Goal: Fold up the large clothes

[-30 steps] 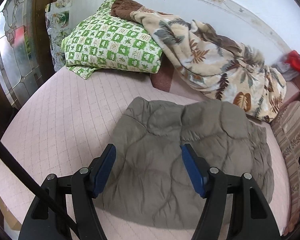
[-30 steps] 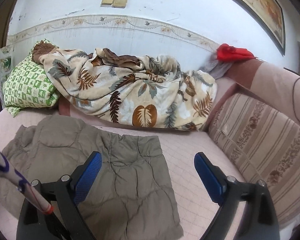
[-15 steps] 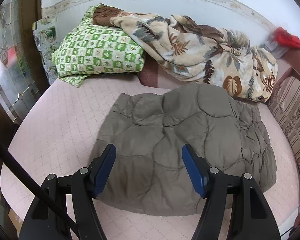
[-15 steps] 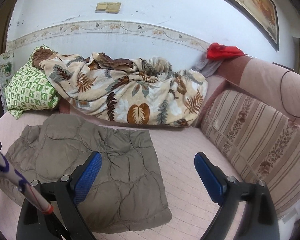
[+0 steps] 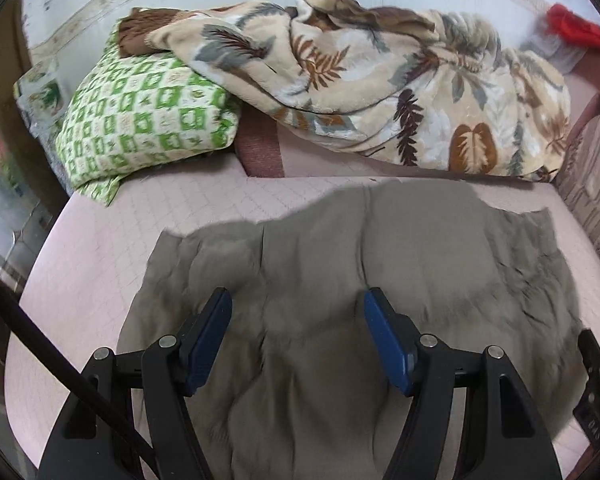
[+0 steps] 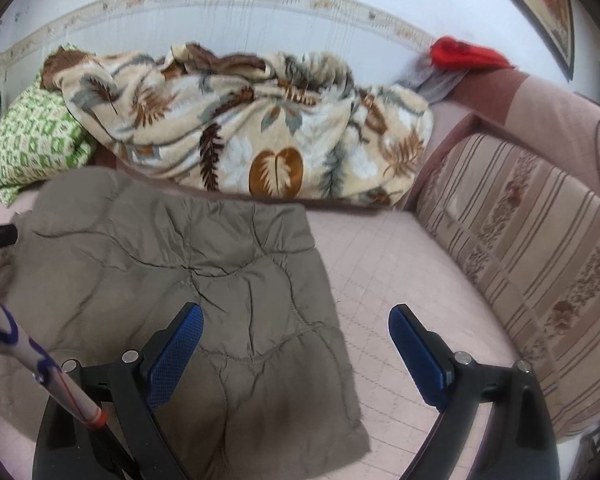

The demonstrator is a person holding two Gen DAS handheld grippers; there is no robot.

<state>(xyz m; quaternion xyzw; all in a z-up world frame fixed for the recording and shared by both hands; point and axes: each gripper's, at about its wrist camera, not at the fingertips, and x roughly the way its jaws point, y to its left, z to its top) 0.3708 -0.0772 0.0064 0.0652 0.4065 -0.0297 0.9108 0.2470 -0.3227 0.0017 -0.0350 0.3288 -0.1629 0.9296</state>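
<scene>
The pink quilted sofa seat point(image 5: 100, 248) carries everything in view. At its rear, against the white wall, a leaf-print blanket point(image 5: 380, 92) lies heaped along the back edge. Its left end rests on a green-and-white checked pillow point(image 5: 140, 124), which leans in the left rear corner. A striped backrest cushion point(image 6: 520, 248) closes off the right side of the seat. A red cloth point(image 6: 464, 54) sits on top of the sofa arm at the right rear corner, touching a grey cloth beneath it.

The grey-brown quilted garment point(image 5: 340, 280) lies spread flat on the seat, in front of the blanket and apart from it. In the right wrist view its right edge runs down the middle of the seat, leaving bare pink seat between it and the striped cushion; its near right corner lies flat.

The left gripper point(image 5: 298, 340) points steeply downward over the middle of the garment. Its blue pads stand apart, with nothing clamped between them; whether they touch the fabric cannot be told. The right gripper point(image 6: 296, 354) points downward over the garment's right edge, one pad above the fabric and the other above bare seat. Its jaws stand wide apart and hold nothing.
</scene>
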